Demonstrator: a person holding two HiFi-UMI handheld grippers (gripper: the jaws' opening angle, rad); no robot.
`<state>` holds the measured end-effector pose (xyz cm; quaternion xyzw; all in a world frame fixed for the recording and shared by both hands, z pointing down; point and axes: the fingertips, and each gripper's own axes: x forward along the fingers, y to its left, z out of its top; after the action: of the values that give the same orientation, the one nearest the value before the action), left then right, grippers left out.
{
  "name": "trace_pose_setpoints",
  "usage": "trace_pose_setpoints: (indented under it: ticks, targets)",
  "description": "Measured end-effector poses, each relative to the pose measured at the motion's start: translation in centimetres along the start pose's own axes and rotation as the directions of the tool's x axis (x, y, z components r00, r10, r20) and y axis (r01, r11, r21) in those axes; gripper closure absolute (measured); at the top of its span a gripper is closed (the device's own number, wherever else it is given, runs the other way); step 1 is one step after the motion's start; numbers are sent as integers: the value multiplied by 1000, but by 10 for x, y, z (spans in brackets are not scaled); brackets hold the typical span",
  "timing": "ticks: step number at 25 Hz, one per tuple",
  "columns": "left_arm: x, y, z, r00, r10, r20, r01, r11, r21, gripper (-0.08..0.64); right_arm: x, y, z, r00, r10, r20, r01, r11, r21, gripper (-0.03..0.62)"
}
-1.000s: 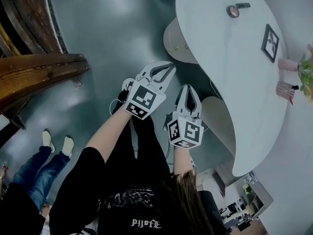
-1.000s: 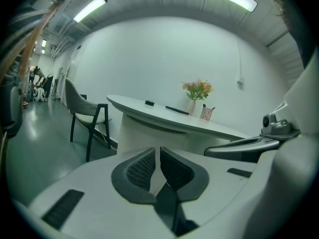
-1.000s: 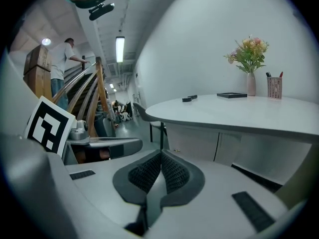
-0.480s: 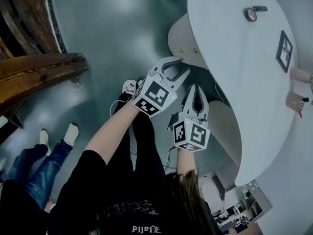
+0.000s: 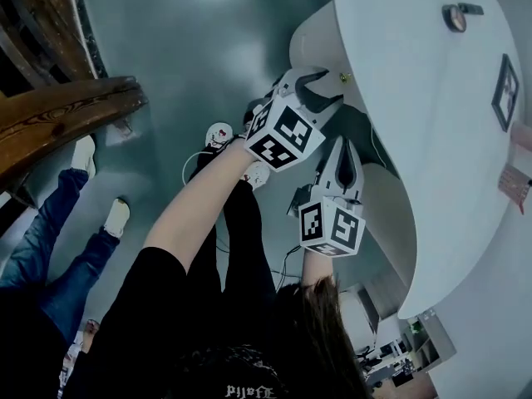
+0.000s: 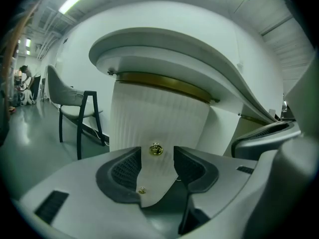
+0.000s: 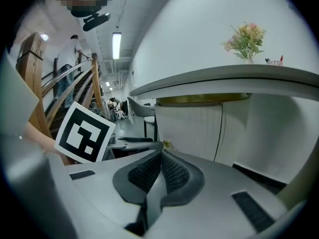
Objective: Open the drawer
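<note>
At the drawer (image 5: 309, 41): left gripper (image 5: 331, 88) spread wide, right gripper (image 5: 345, 142) pressed together.
Head view: I see the left gripper up against the drawer under the white table (image 5: 432, 156), with the right gripper just beside it and nearer me. Left gripper view: its jaws have just been opening, and the brass knob (image 6: 156, 150) on the ribbed drawer front shows in the gap between the tips, pads off it. Right gripper view: jaws together on nothing, with the left gripper's marker cube (image 7: 83, 133) off to the side.
</note>
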<state>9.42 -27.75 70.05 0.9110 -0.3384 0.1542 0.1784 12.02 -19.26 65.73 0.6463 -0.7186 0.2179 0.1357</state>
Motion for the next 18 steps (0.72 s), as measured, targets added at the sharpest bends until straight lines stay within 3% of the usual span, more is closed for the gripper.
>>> trace_pose_setpoints:
  ticks: [6,14,18]
  targets:
    - [26,6,0,1000,7,7,-7,1000,15,361,13,-7,-2,1000,3,-4,-3,1000,-15,566]
    - [50,5,-3,999,20,-41,-17,998,67,362,19,-14,3,1000,11,-6,-11,1000,-16,566]
    - [51,4,-4,999,-6,-36,8,997,77,366,19,-16,2,1000,13,-7,-13,1000,-12,566]
